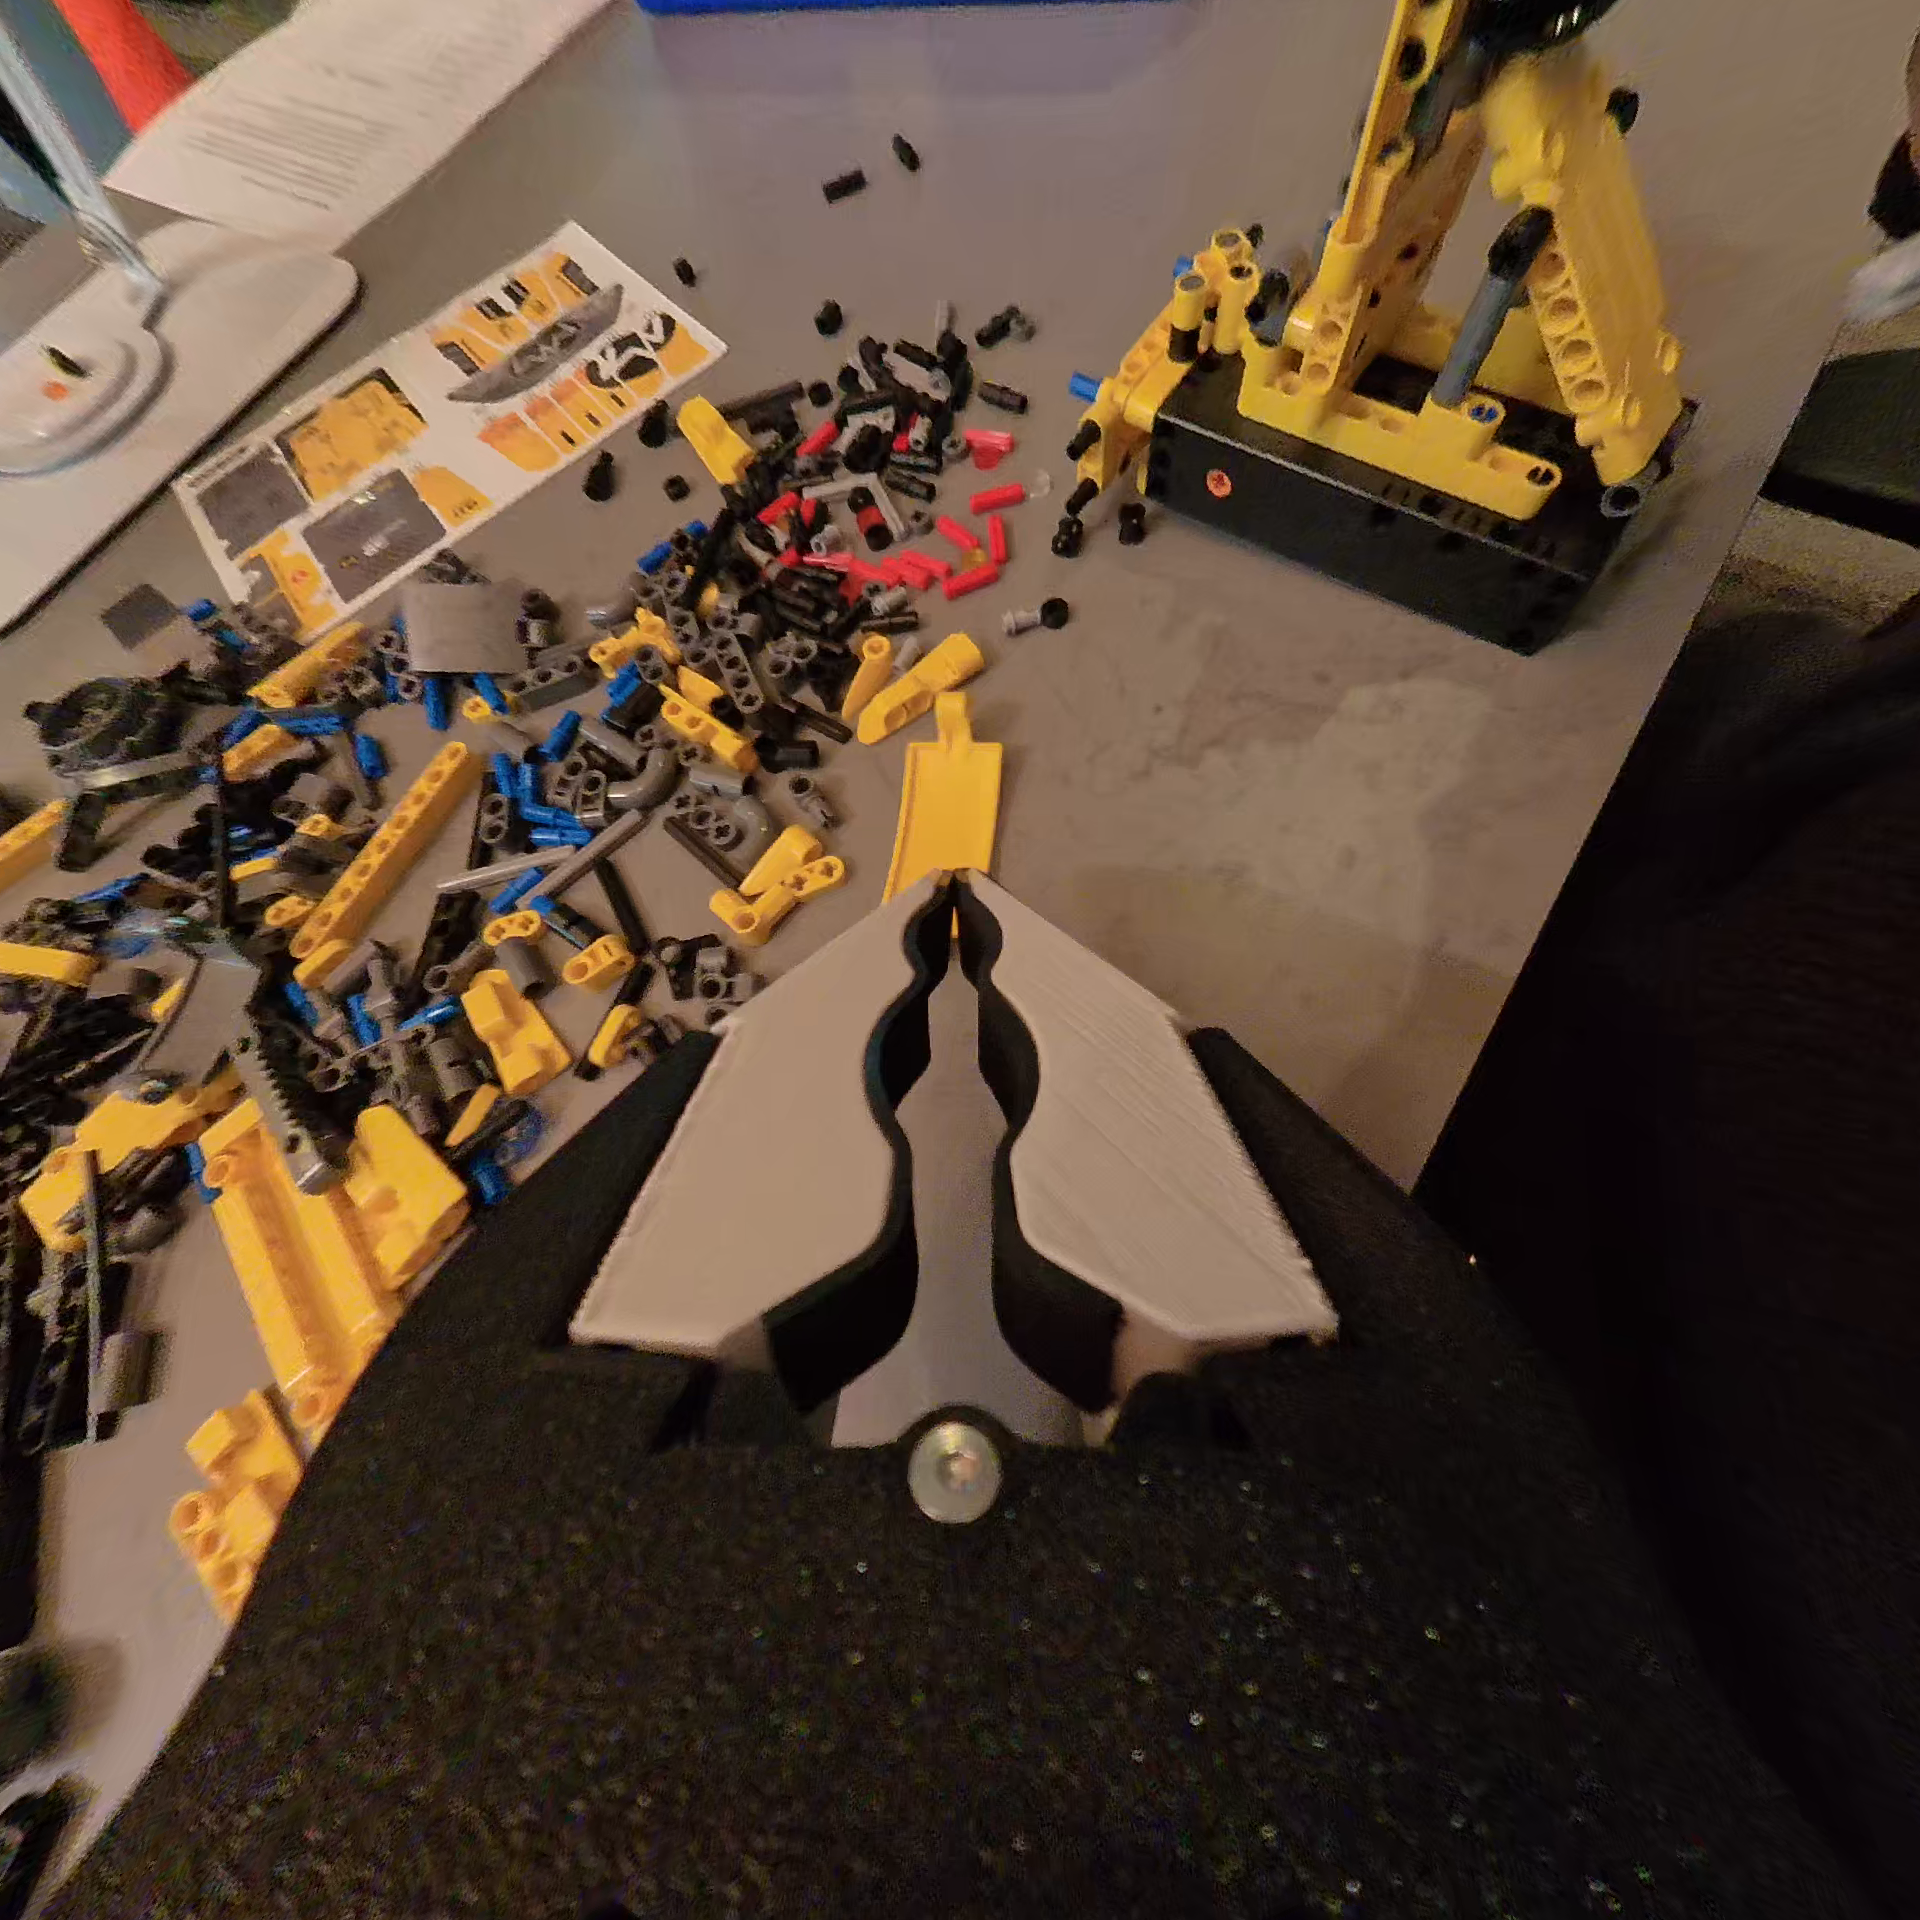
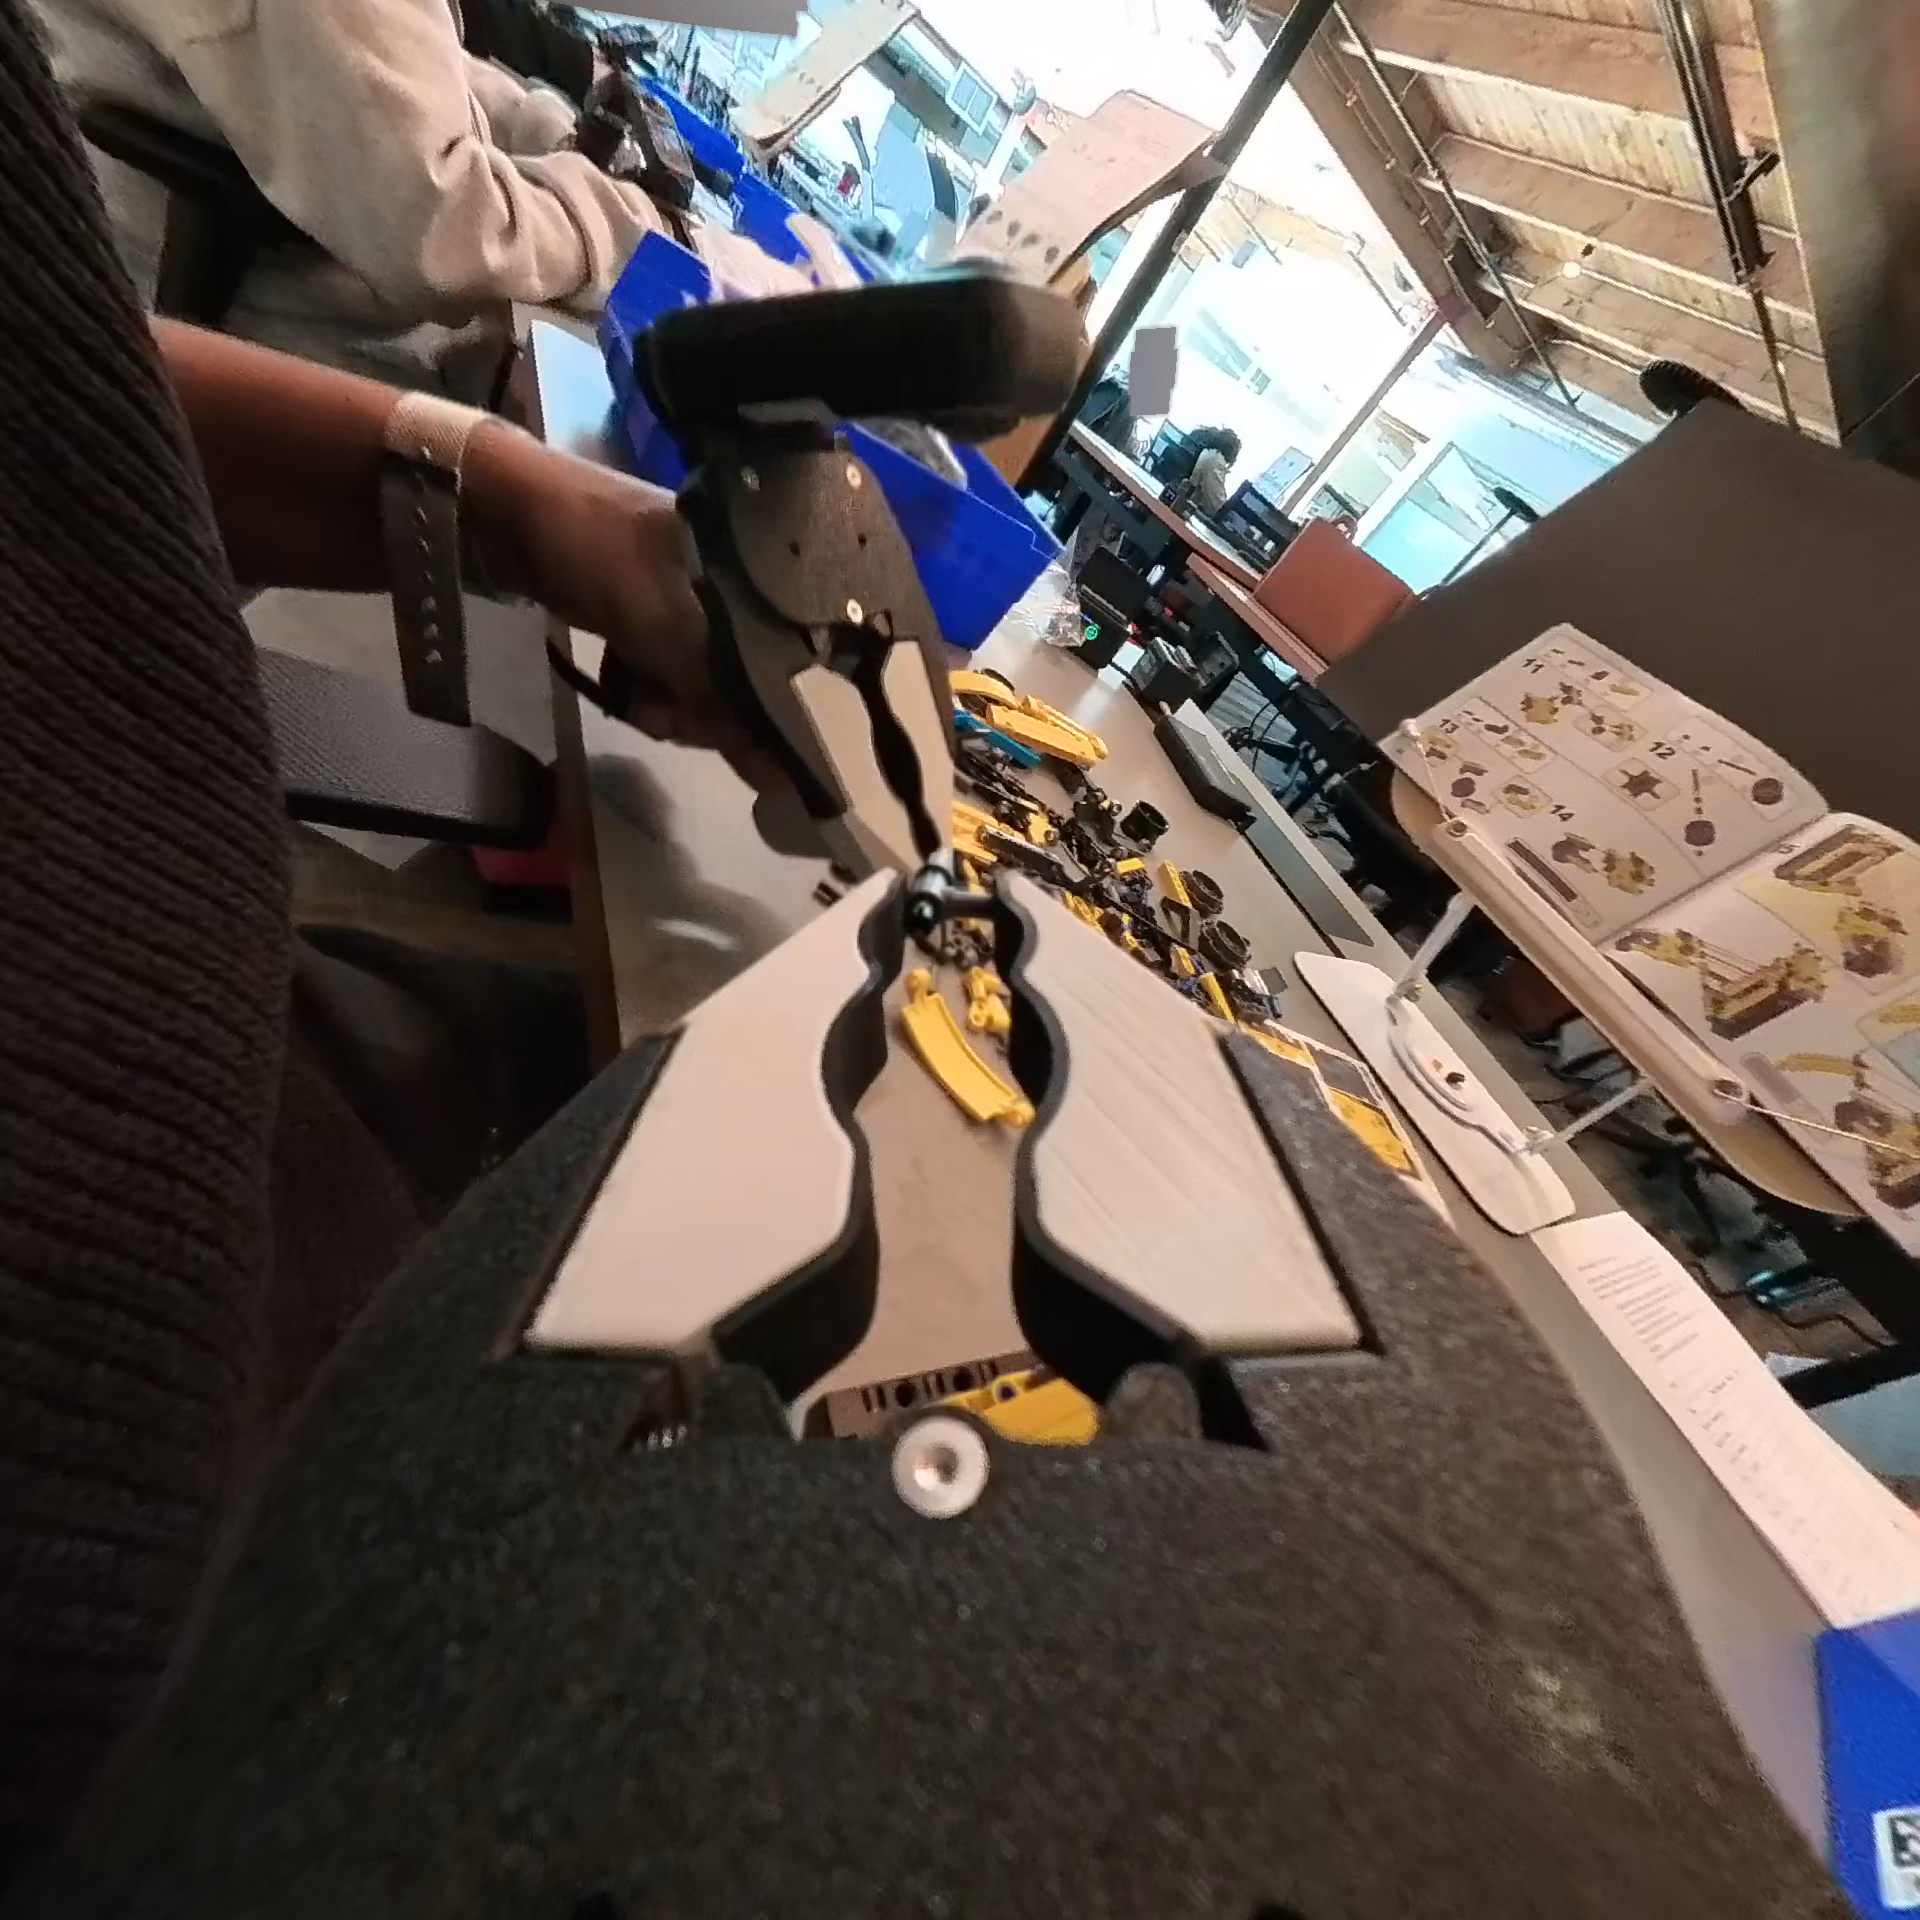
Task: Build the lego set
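My left gripper (image 1: 951,883) has its tips together just above the near end of a flat yellow panel (image 1: 951,795) on the grey table. In the right wrist view a hand (image 2: 582,561) holds this left gripper (image 2: 928,847), and a small black pin-like part (image 2: 925,896) sits pinched at its tips. My right gripper (image 2: 948,894) is open and empty, its fingers apart, looking across the table at the same panel (image 2: 961,1049). A yellow and black brick model (image 1: 1403,416) stands at the right. A bit of it shows under my right gripper (image 2: 1029,1408).
A loose pile of yellow, black, blue and red bricks (image 1: 520,779) covers the left half of the table. A sticker sheet (image 1: 436,436) and white paper (image 1: 343,104) lie behind it. An instruction booklet (image 2: 1662,831) rests on a stand. Blue bins (image 2: 935,499) and a seated person (image 2: 416,156) are beyond. The table edge (image 1: 1662,727) runs along the right. About 12 centimeters separates my left fingertips from my right.
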A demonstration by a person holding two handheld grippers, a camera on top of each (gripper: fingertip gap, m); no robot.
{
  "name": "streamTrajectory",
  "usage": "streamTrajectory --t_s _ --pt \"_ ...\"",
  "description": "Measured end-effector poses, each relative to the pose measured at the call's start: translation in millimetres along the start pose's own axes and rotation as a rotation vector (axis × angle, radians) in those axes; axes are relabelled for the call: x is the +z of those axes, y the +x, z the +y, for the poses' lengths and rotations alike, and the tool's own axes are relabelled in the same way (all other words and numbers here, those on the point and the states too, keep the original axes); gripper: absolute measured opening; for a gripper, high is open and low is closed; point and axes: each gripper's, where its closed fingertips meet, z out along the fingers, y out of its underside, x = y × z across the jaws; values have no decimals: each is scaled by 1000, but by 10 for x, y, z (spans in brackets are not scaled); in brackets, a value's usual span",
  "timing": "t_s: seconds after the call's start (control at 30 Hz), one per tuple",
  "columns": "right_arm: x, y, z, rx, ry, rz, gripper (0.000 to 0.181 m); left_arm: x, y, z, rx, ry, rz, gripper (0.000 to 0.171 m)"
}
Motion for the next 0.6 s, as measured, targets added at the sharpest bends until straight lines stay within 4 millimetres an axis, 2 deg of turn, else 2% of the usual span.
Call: streamTrajectory --t_s 0.1,0.17,0.33,0.4,0.47,0.6 --pt "20 -32 -15 -5 2 -10 16 -68 -65 1 24 10 -25 0" --pt "22 -37 -38 -3 10 -12 16 -60 -155 74 42 -11 -62 1" --pt "22 -54 -75 -10 17 -13 16 60 -301 198 -144 -77 -35 1" --pt "21 -55 -78 -14 14 -12 16 102 -316 238 -118 -118 -42 1" --pt "14 -46 -72 -15 12 -8 16 125 -257 274 -50 -159 -37 1" --pt "2 -23 -46 -6 15 -3 16 128 41 196 32 -134 70 1"
